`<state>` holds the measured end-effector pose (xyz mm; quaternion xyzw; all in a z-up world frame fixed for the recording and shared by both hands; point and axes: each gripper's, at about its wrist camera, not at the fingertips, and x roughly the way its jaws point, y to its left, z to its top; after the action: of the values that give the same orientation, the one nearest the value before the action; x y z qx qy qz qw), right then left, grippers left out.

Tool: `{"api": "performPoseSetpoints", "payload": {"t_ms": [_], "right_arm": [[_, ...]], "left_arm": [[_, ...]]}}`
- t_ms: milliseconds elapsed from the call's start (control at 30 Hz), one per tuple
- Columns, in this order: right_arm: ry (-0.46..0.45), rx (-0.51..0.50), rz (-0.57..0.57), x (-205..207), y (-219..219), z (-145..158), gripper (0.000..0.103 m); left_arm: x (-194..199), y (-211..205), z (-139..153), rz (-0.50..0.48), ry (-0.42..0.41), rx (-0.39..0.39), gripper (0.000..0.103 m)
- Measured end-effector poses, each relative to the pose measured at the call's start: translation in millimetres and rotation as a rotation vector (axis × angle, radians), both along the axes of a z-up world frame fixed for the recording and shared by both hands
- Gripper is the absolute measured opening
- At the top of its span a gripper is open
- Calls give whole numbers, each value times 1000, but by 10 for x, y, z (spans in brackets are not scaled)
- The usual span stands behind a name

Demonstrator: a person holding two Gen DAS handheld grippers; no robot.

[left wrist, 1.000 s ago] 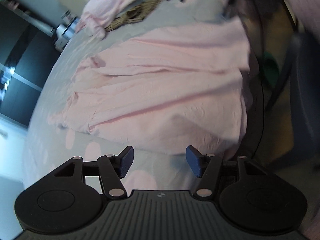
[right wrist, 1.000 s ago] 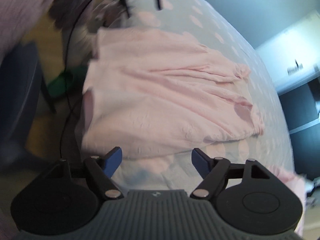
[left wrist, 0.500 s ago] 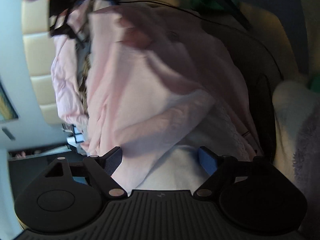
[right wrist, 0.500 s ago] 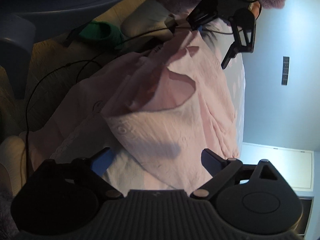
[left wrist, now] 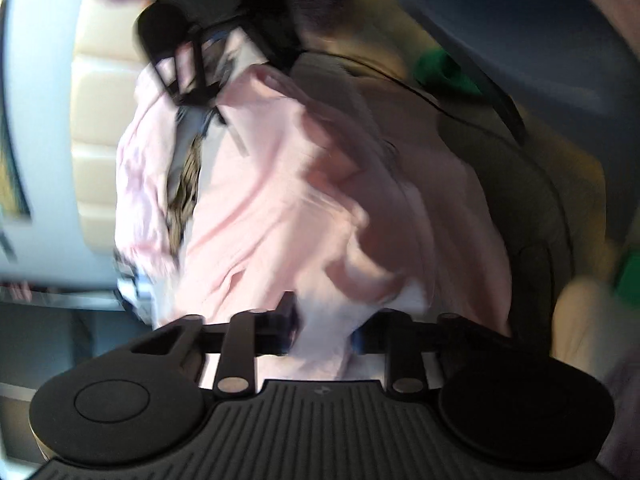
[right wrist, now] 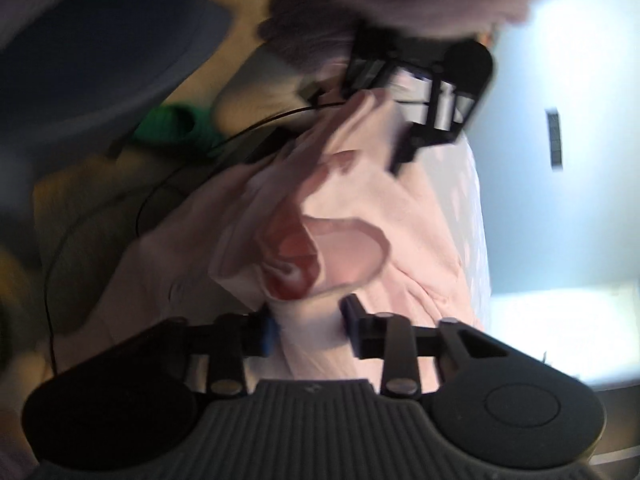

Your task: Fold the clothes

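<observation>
The pink garment [left wrist: 280, 208] hangs off the bed edge between both tools, its hem bunched between the closing jaws of the left gripper [left wrist: 325, 326] and right gripper [right wrist: 306, 326].

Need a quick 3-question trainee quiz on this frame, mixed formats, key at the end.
1. True or false: pale pink fabric garment lies between the fingers of both the left gripper and the right gripper.
2. Multiple choice: in the left wrist view, what shows beyond the top of the pink garment? A) the other black gripper B) a wooden hanger C) a red basket
3. Fill in: the small blurred object on the floor beside the black cable is coloured ____.

Key: 1 true; 2 A; 3 green. Both grippers' jaws are closing, fabric between them.
</observation>
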<state>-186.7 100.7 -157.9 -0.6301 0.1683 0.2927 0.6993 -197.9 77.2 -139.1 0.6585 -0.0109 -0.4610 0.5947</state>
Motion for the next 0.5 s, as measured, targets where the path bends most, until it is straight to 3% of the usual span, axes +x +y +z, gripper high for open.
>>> {"api": "performPoseSetpoints", "payload": {"t_ms": [133, 300, 500], "right_arm": [[56, 139, -117, 152, 22, 271, 15], [84, 265, -190, 281, -16, 622, 14], [120, 525, -354, 616, -291, 1145, 14]], "left_arm": [[164, -155, 324, 152, 183, -90, 10], [489, -197, 808, 332, 412, -252, 9], [1082, -49, 1343, 508, 690, -485, 8]]}}
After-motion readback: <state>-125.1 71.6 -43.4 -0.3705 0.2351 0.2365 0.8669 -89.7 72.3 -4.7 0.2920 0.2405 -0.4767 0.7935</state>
